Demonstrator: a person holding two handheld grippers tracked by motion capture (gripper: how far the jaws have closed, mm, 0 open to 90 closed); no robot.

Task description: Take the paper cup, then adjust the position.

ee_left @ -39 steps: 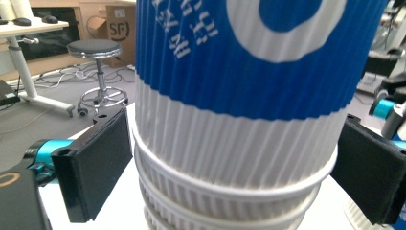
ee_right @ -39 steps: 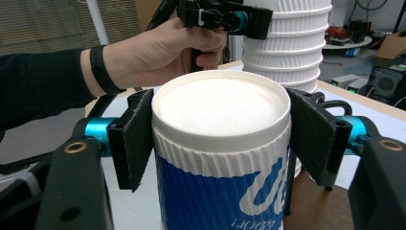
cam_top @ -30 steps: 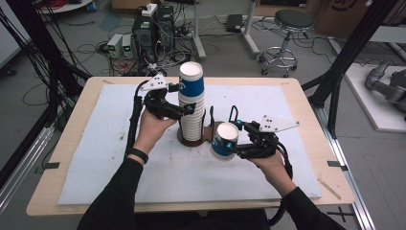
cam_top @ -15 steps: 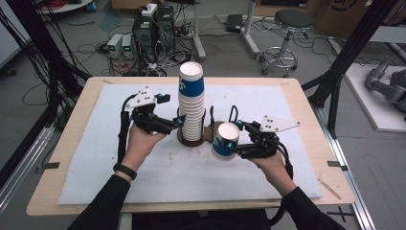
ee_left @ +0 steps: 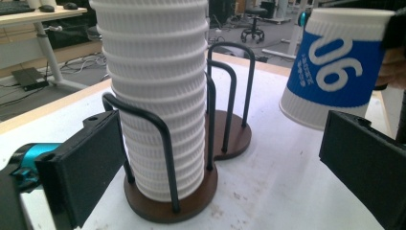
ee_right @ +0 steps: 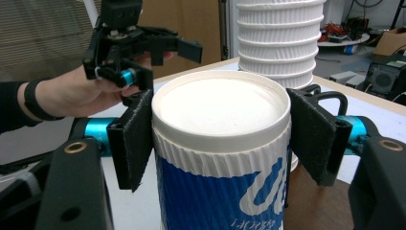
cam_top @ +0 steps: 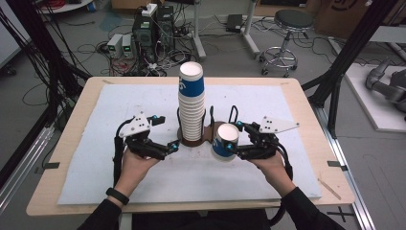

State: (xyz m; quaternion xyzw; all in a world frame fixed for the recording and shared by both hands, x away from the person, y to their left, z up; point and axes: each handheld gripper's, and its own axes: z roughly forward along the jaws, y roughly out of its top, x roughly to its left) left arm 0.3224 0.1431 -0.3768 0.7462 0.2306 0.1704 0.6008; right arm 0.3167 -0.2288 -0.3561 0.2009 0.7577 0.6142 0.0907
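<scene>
Blue-and-white paper cup (cam_top: pixel 224 142), upside down, flat white bottom facing up, clamped at its two sides between the pads of the right gripper (cam_top: pixel 231 146) and held above the white mat (cam_top: pixel 287 115), not touching it. Ribbed wall, blue band with white print, white rim lowest, slightly tilted in the left gripper view. Just beside it, toward the person's left, a tall stack of nested cups (cam_top: pixel 191 103), also upside down, standing upright inside one ring of the brown two-place wire holder (cam_top: pixel 209 132). Long axis of both nearly vertical; held cup much lower than the top of the stack. Probably to be lifted and set on that top. Left gripper (cam_top: pixel 174 144) wide apart and empty, near the holder base.
</scene>
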